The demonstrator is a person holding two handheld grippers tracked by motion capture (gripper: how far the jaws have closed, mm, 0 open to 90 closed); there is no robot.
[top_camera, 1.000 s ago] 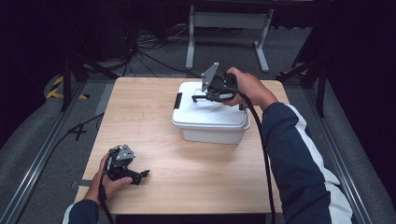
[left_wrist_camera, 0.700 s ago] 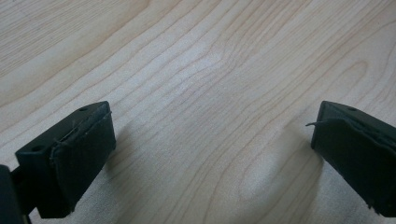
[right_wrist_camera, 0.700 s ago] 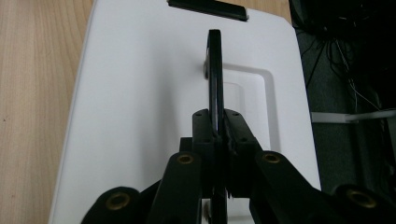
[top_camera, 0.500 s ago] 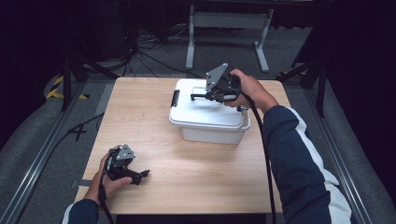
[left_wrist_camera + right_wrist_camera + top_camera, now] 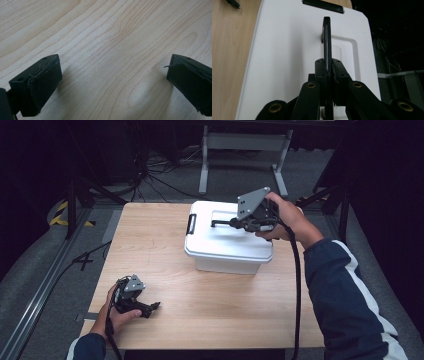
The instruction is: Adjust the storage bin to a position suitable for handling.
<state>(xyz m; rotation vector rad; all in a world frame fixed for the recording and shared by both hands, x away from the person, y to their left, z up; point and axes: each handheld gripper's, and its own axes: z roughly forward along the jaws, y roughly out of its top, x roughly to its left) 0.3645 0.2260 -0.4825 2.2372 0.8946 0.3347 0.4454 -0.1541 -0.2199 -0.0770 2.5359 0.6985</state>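
Clamping the black handle (image 5: 327, 37) of the white box (image 5: 227, 245), the right hand-held gripper (image 5: 235, 223) is gripping; the left hand-held gripper (image 5: 152, 307) is resting open on the worktop (image 5: 150, 240).

White lidded box (image 5: 227, 245) at the table's far right, black handle (image 5: 327, 42) raised upright on its lid

Light wood table (image 5: 210, 320); grey carpet floor (image 5: 45, 260); metal stand (image 5: 245, 145) behind; cables (image 5: 150, 170) on floor; dark surroundings.
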